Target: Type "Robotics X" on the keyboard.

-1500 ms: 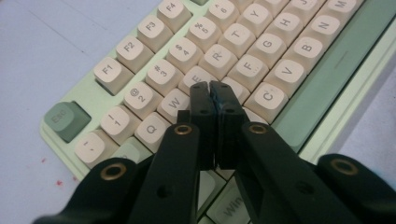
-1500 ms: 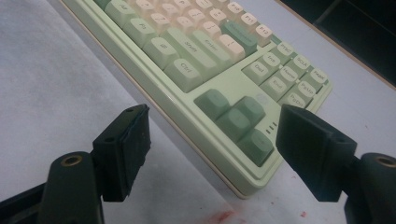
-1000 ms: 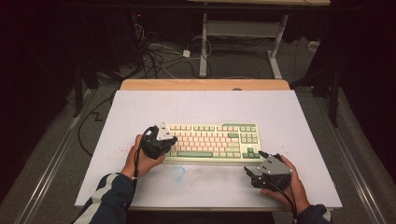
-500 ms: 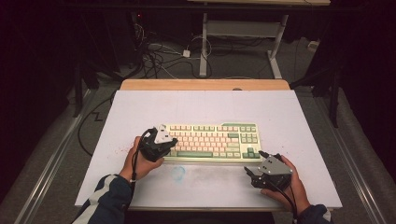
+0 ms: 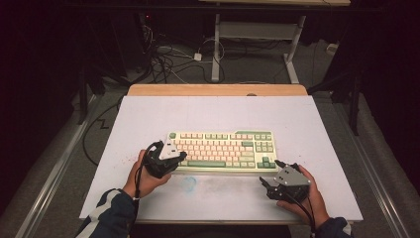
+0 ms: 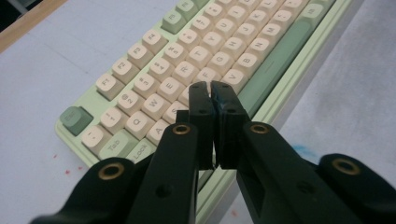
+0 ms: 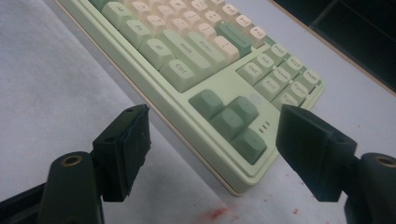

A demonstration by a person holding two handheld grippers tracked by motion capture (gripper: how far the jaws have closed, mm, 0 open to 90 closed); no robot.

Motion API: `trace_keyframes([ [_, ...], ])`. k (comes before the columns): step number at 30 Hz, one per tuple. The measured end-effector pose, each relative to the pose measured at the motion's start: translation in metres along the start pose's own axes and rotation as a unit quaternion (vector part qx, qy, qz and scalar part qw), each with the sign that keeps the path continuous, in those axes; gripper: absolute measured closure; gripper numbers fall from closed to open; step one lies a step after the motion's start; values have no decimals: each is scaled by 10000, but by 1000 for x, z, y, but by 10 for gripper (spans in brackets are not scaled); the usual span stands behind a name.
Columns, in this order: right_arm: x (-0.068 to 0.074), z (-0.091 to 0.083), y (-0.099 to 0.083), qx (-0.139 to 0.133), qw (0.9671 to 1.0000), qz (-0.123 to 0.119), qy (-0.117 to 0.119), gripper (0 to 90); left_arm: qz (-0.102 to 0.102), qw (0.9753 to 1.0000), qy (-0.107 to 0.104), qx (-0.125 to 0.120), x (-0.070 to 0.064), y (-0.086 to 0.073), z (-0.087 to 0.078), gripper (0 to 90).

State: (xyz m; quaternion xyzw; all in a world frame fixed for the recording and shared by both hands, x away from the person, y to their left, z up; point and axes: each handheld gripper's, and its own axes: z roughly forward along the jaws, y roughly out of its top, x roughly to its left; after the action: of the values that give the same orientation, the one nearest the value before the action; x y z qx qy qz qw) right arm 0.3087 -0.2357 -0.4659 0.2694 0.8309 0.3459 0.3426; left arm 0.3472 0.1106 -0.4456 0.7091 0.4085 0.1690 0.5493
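A pale green keyboard [image 5: 223,149] with cream and green keys lies across the middle of the white table. My left gripper [image 5: 174,157] hangs over the keyboard's left end; in the left gripper view [image 6: 211,89] its jaws are shut together with nothing between them, tips above the cream letter keys [image 6: 205,56]. My right gripper [image 5: 270,174] rests on the table just in front of the keyboard's right corner. In the right gripper view [image 7: 212,128] its jaws stand wide open, framing the dark green arrow keys [image 7: 231,121].
A white sheet [image 5: 148,124] covers the table, with a wooden strip [image 5: 218,89] along the far edge. A faint blue smudge [image 5: 189,184] and small red specks [image 7: 215,213] mark the sheet. Cables [image 5: 168,59] and a desk frame [image 5: 257,29] lie on the floor beyond.
The left gripper has shifted slightly right and forward over the keyboard's left end. The right gripper has stayed where it was.
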Motion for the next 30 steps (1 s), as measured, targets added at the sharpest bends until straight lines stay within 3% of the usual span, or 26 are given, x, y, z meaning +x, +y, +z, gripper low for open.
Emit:
trace_keyframes([
  [13, 0, -1, 0, -11, 10000, -5, -14, 269, 73, 9997, -158, 155, -12, -6, 6, 848],
  [22, 1, 1, 0, 23, 10000, -40, 19, 269, 234, 9986, -307, 369, -25, -14, 22, 848],
  [30, 2, 2, 0, 57, 10000, -56, 51, 271, 250, 9985, -335, 346, -29, -7, 38, 847],
])
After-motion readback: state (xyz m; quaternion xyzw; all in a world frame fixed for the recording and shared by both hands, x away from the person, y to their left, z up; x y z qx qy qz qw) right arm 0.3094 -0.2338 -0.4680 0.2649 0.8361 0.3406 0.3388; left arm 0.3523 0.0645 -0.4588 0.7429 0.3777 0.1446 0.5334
